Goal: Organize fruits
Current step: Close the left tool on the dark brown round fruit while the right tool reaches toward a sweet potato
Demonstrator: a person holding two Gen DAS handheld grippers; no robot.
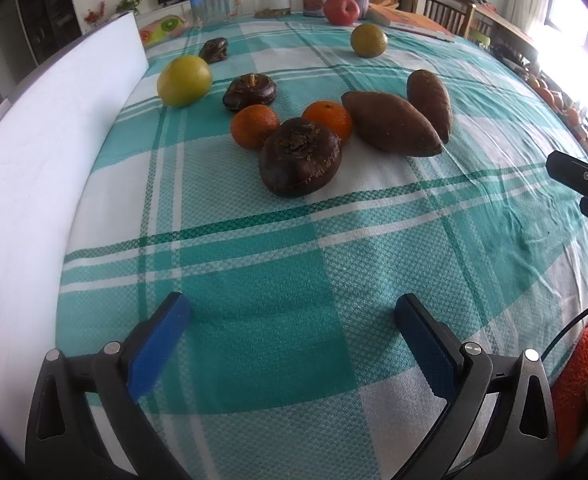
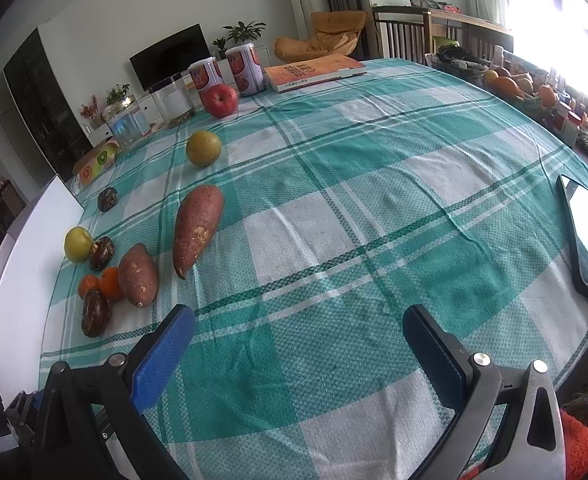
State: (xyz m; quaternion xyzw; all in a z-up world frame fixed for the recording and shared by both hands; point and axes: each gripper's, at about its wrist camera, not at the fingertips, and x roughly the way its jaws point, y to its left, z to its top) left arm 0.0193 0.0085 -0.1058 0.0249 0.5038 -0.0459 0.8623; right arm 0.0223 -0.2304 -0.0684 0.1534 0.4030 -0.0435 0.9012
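Fruits cluster on the teal-and-white checked tablecloth (image 1: 254, 320): two small orange tangerines (image 1: 254, 126), dark brown water chestnuts (image 1: 299, 156) and two reddish-brown sweet potatoes (image 1: 389, 122), at twelve o'clock from the left gripper (image 1: 290, 320). Left gripper and right gripper (image 2: 299, 332) both gape wide, blue pads (image 1: 158, 344) holding nothing, above bare cloth.

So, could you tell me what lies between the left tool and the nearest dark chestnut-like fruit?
Only bare teal-checked tablecloth, in the left wrist view.
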